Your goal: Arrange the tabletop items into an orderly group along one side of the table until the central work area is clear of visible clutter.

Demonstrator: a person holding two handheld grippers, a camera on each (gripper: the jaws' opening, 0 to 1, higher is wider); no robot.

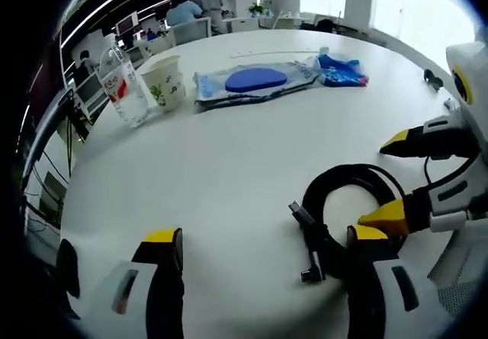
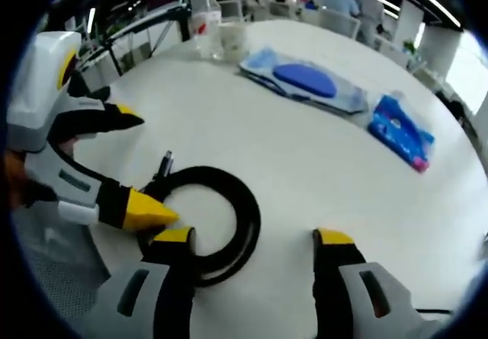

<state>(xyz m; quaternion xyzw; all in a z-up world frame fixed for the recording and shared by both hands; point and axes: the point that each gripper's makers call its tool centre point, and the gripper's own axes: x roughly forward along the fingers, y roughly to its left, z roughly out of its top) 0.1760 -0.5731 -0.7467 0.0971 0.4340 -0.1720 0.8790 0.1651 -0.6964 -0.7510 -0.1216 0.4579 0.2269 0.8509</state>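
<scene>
Coiled black cable (image 1: 347, 217) lay on the white round surface (image 1: 244, 156) in the lower right of the left gripper view, and in the lower left of centre in the right gripper view (image 2: 210, 221), its plug end sticking out at the coil's edge. In the left gripper view the left gripper (image 1: 263, 259) stood wide apart at the bottom of the frame, nothing between its yellow-tipped jaws; its right-hand jaw sat at the near edge of the coil, and whether it touched could not be told. The right gripper (image 1: 393, 179) came in from the right edge of that frame, its jaws spread, one yellow tip at the coil's lower right edge and the other above the coil.

In the right gripper view the right gripper (image 2: 255, 240) was likewise wide apart and held nothing, its left-hand jaw over the near part of the coil. The left gripper (image 2: 145, 167) entered from the left of that frame, one tip at the coil's left edge.

Toward the upper part of the left gripper view stood a clear plastic bottle (image 1: 122, 84) just beside a paper cup (image 1: 164, 80), then a flat packet with a blue oval (image 1: 255, 80), then a small blue packet (image 1: 339, 68), in a loose row. In the right gripper view the same row ran along the top: bottle (image 2: 202, 23), cup (image 2: 231, 38), flat packet (image 2: 305, 80), blue packet (image 2: 400, 129).
</scene>
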